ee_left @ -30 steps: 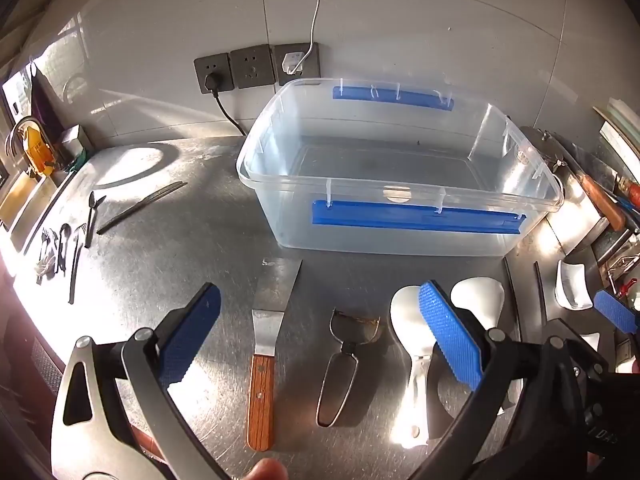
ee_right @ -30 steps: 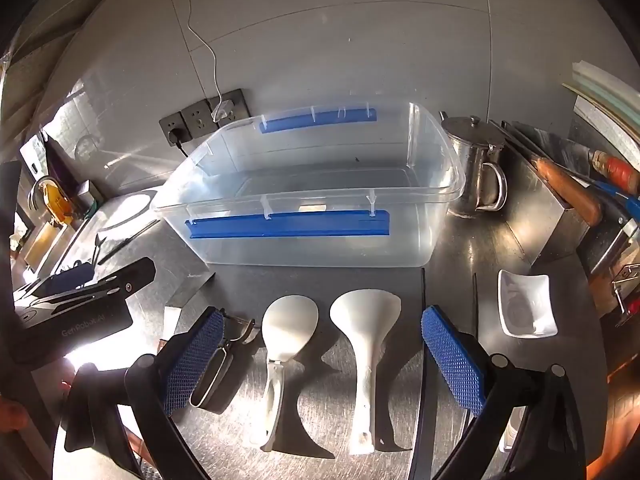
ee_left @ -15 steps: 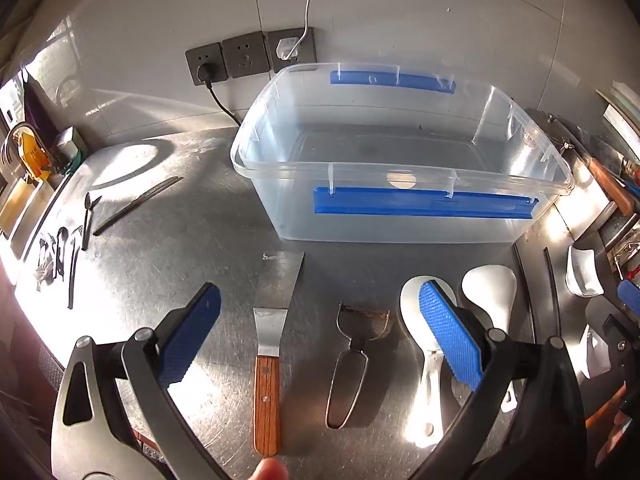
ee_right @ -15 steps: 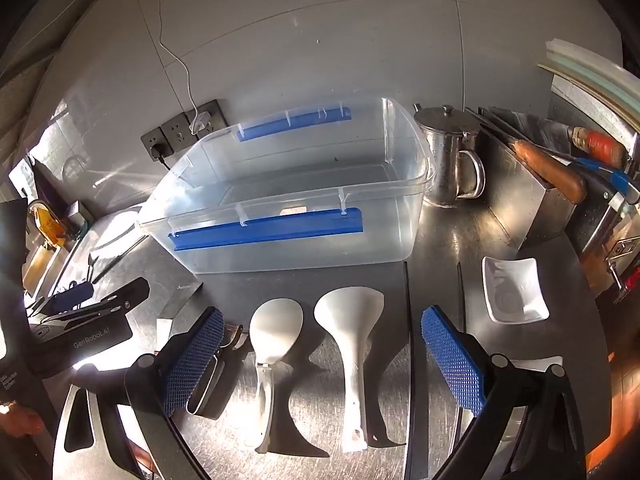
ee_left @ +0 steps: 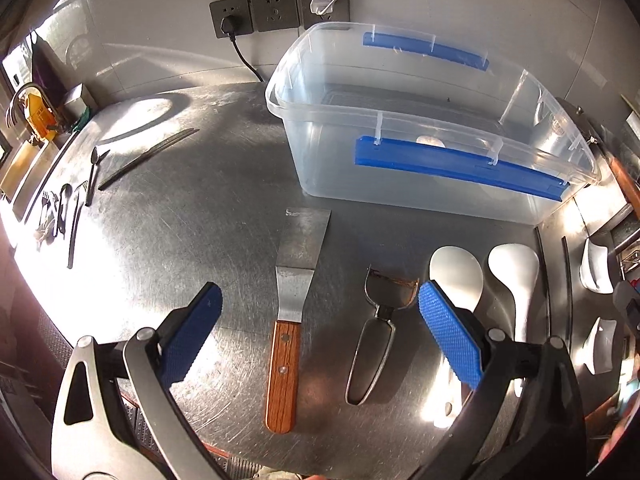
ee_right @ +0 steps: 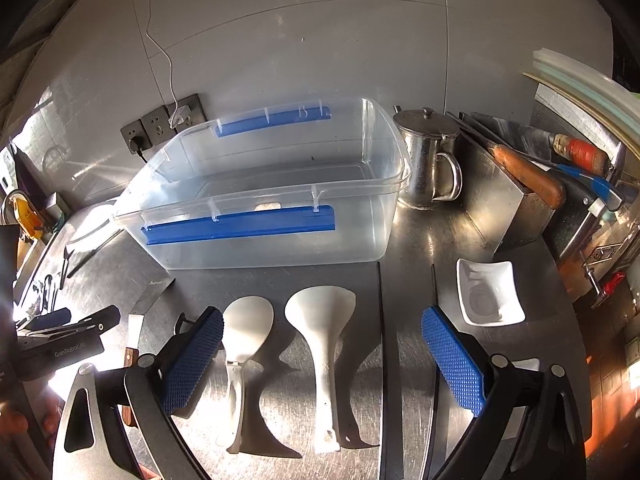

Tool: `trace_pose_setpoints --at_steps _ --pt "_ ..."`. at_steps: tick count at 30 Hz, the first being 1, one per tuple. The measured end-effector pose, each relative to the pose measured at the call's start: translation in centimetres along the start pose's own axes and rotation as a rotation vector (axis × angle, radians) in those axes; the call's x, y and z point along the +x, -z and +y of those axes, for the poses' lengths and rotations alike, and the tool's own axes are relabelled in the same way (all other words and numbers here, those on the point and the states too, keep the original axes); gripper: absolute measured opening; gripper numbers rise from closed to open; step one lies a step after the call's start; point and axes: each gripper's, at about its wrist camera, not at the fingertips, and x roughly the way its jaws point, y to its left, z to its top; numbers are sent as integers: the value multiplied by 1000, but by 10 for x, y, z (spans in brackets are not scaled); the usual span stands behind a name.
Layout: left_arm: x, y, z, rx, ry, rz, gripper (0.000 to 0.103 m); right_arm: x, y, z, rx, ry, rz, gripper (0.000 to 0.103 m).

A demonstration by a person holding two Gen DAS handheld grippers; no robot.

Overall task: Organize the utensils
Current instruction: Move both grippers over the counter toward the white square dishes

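Observation:
A clear plastic bin with blue handles stands empty at the back of the steel counter; it also shows in the right wrist view. In front of it lie a wooden-handled scraper, a metal peeler and two white rice paddles. My left gripper is open and empty above the scraper and peeler. My right gripper is open and empty above the right paddle.
Small cutlery and a knife lie at the far left. A steel lidded mug, a knife block box and a white square dish stand on the right. Wall sockets with cables are behind the bin.
The left gripper has shifted left and lower, so the scraper now sits between its fingers. The right gripper has moved right and back a little. Both stay open.

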Motion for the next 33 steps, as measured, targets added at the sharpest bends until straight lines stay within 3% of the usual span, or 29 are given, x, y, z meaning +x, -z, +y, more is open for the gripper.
trace_pose_setpoints --at_steps 7,12,17,30,33 --pt "-6 -12 -6 34 26 -28 95 16 10 4 54 -2 105 99" --pt "-3 -13 -11 56 73 -38 95 15 16 13 34 32 117 99" --pt "-12 -15 -29 148 52 -116 95 8 23 9 82 38 130 99" --pt "-21 -17 -27 150 104 -177 95 4 33 21 108 -29 169 99" --pt "-19 -20 -26 158 117 -182 95 4 35 25 108 -7 174 99"
